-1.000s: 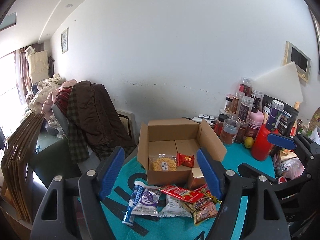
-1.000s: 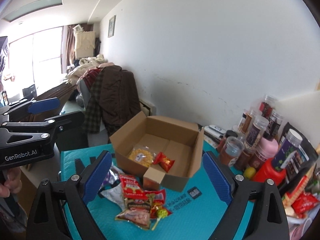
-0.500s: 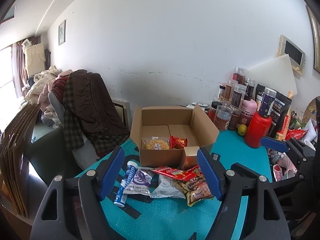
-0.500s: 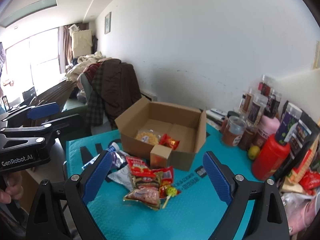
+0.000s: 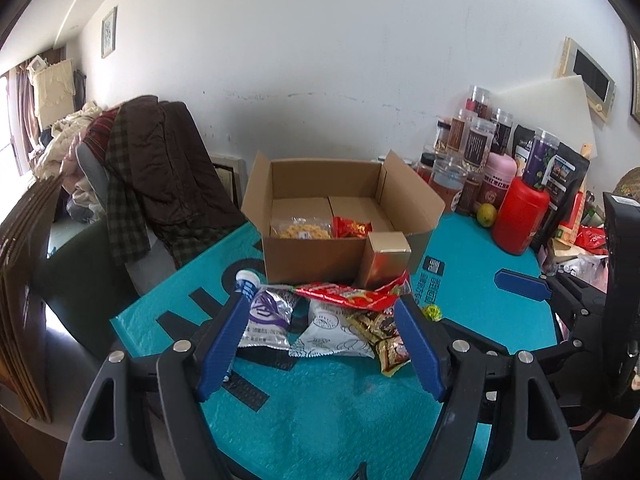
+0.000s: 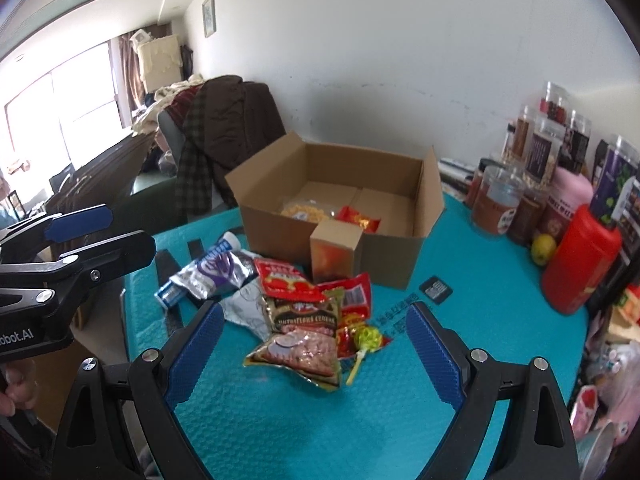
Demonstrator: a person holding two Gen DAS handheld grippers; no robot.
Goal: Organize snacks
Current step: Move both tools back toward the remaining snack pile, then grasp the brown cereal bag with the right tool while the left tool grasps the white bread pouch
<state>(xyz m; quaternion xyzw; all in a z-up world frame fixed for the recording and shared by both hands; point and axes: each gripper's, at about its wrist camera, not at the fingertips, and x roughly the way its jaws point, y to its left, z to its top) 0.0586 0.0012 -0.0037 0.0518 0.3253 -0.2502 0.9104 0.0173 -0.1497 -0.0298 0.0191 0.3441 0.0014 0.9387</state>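
Teal padded matting covers the desk, which stands against a white wall in a cluttered room. Nearest the camera in the right wrist view, the right claw hangs over the mat with its blue pads spread wide and nothing between them; at 9 o'clock the left claw shows from the side, likewise agape and empty. Just beyond the right claw's fingertips lies the heap of snacks: a clear peanut packet with a yellow lollipop at its 3 o'clock, a dark cereal pouch and red packets behind them, then a silver and purple pouch over a blue and white tube at 10 o'clock. Farther on, touching the heap's far edge, a small gold box stands against the front of the open cardboard box, whose floor holds a bag of yellow crackers and a red packet side by side. At 2 o'clock, well apart from the heap, sit a red bottle, a lemon and a cluster of jars. At 11 o'clock, beyond the desk, a chair draped with clothes stands before a bright window.
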